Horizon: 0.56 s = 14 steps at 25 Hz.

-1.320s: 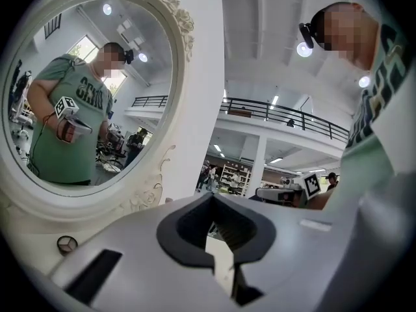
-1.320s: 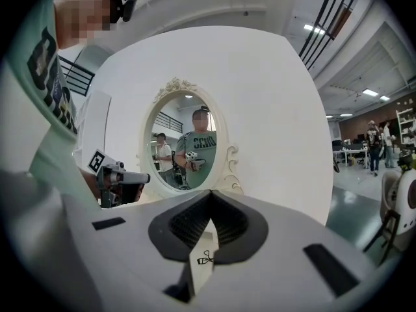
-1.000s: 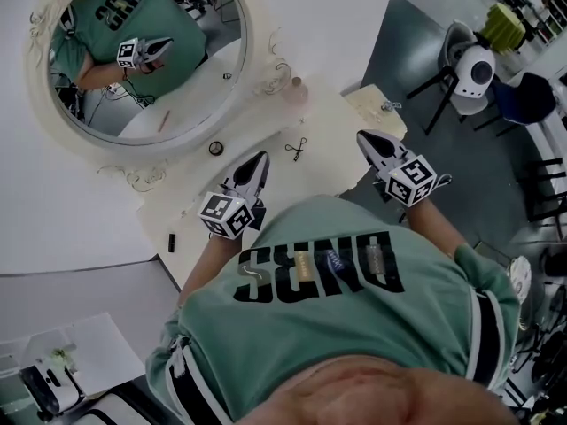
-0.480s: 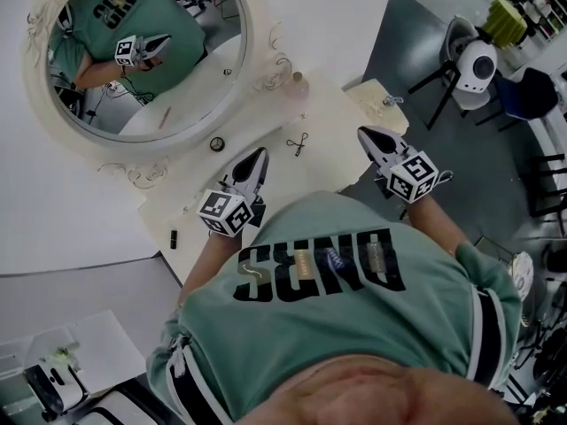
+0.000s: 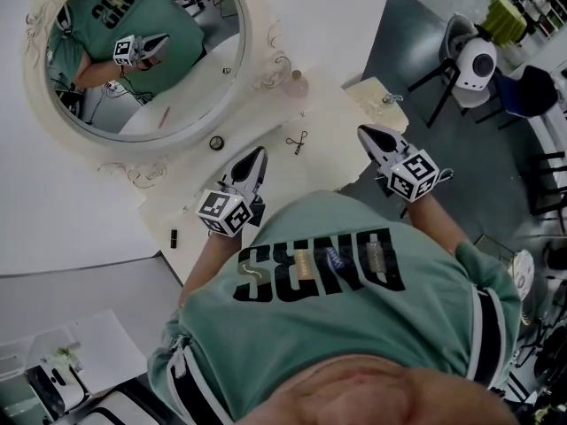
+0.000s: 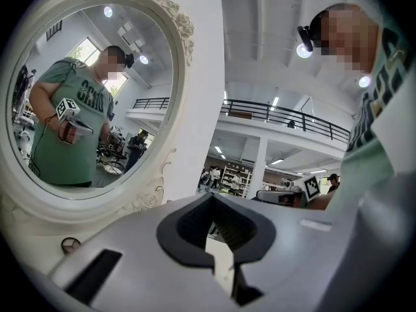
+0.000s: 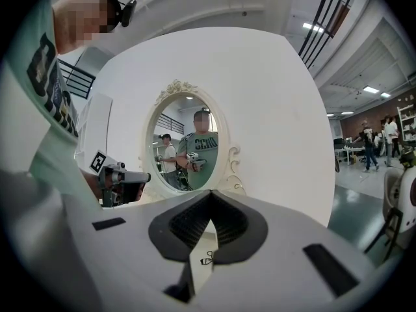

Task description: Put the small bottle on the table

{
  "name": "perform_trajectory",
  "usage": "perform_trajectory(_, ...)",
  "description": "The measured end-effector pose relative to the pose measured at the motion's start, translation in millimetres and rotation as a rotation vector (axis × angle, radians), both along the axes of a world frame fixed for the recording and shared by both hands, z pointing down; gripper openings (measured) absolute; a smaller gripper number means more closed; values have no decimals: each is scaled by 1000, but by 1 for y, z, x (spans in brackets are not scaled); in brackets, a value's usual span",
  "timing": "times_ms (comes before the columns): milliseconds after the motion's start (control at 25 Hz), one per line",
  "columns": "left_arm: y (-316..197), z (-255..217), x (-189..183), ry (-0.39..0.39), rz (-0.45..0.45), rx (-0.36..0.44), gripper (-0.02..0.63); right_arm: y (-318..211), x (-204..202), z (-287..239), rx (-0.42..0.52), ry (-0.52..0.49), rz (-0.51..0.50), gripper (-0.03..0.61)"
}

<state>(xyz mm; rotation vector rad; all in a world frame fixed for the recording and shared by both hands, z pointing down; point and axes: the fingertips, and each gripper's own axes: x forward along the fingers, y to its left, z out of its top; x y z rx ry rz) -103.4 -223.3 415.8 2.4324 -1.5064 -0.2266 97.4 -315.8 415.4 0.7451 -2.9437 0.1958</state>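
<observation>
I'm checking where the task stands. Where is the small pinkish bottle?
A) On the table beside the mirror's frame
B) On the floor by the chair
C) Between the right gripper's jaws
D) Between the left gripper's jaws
A: the small bottle stands on the table against the mirror frame, while the left gripper and the right gripper are both shut with nothing between their jaws.

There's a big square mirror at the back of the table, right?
Not square. The big mirror at the back of the table is oval, with a curly frame. The head view shows it.
</observation>
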Motion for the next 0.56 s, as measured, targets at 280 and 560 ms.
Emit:
perform_trajectory(280,1,3,1,4,-2,-4,8,0,1,1,6,3,-3,-8)
perform_trajectory(560,3,1,-1,4,-2,5,8,4,-1,1,12,4,-6,-8)
